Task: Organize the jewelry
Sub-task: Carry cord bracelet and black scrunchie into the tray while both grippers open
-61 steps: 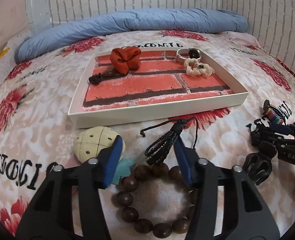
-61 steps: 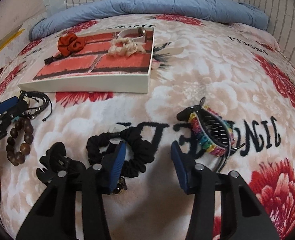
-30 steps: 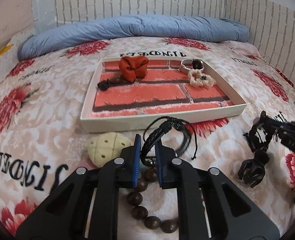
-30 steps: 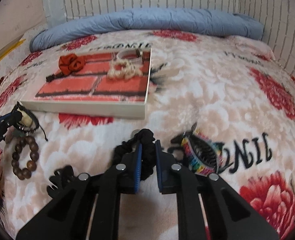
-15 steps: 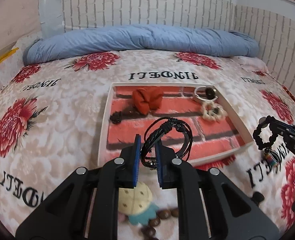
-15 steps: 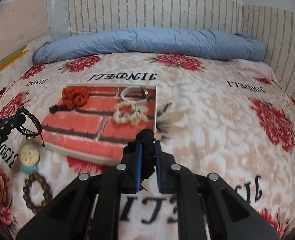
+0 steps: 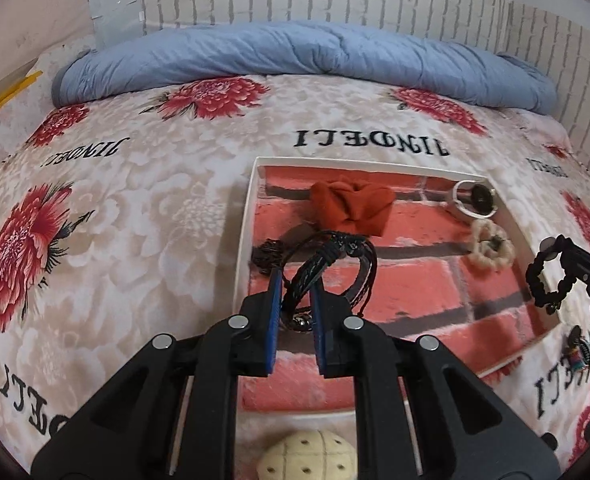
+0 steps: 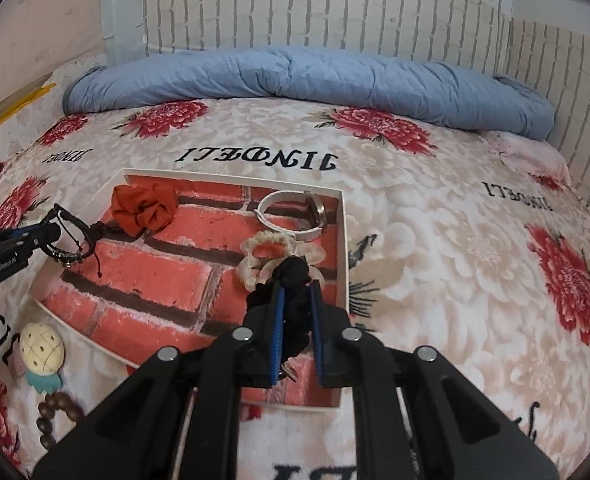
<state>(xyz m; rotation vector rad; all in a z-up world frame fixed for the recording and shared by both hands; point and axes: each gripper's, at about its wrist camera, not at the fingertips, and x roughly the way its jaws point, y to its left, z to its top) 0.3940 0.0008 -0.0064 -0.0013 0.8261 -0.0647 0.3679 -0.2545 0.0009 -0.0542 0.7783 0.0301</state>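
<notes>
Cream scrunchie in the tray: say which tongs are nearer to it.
Right. The right tongs hang just over the cream scrunchie; the left tongs are across the tray.

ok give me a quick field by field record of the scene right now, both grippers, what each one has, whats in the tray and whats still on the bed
left gripper: shut on black braided cord bracelet, above the tray
right gripper: shut on black fabric scrunchie, above the tray
tray: shallow white tray with brick-pattern floor, on the floral bedspread
in tray: orange fabric flower clip, white strap watch, cream crochet scrunchie
outside tray: cream pineapple-shaped charm, brown wooden bead bracelet
</notes>
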